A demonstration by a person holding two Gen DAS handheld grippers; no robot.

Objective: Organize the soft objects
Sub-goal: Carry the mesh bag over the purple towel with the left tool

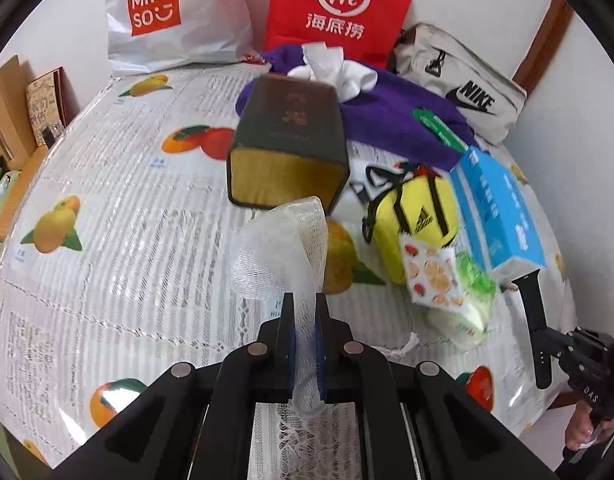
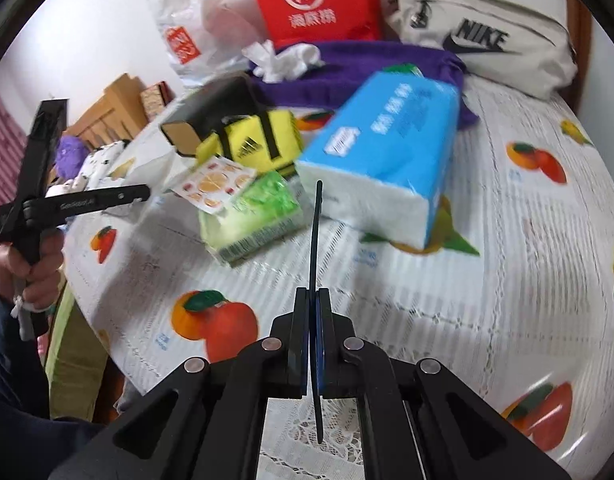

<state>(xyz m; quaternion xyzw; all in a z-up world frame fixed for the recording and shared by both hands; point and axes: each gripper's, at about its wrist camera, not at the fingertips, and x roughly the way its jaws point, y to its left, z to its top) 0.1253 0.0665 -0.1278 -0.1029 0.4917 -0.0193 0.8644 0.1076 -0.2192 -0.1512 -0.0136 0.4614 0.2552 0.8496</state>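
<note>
The left gripper [image 1: 305, 308] has its jaws pinched on a white foam mesh sleeve [image 1: 283, 240], which curls upward above the fruit-printed plastic tablecloth [image 1: 127, 220]; the sleeve's lower end disappears between the pads. The right gripper [image 2: 313, 300] is clamped on a thin black strap [image 2: 315, 240], seen edge-on in its own view, so its shape is hard to read there. From the left wrist view the same strap shows as a flat band with small holes, the gripper's body partly cut off by the frame edge — only a bit of the person's hand is seen below it.

On the tablecloth a dark rectangular box with a gold end face [image 1: 287, 140] lies on its side. Just beside it sit a yellow pouch with black straps [image 1: 415, 216], a blue tissue pack [image 1: 499, 212], a fruit-patterned packet [image 1: 431, 276] and a green tissue pack [image 1: 471, 292] half hidden under that packet. Behind them a purple cloth [image 1: 387, 116] carries crumpled white fabric [image 1: 327, 68]. At the back stand a white shopping bag [image 1: 179, 16], a red paper bag [image 1: 339, 8] and a grey waist bag [image 1: 463, 88] — the right wrist view is blurred throughout.
</note>
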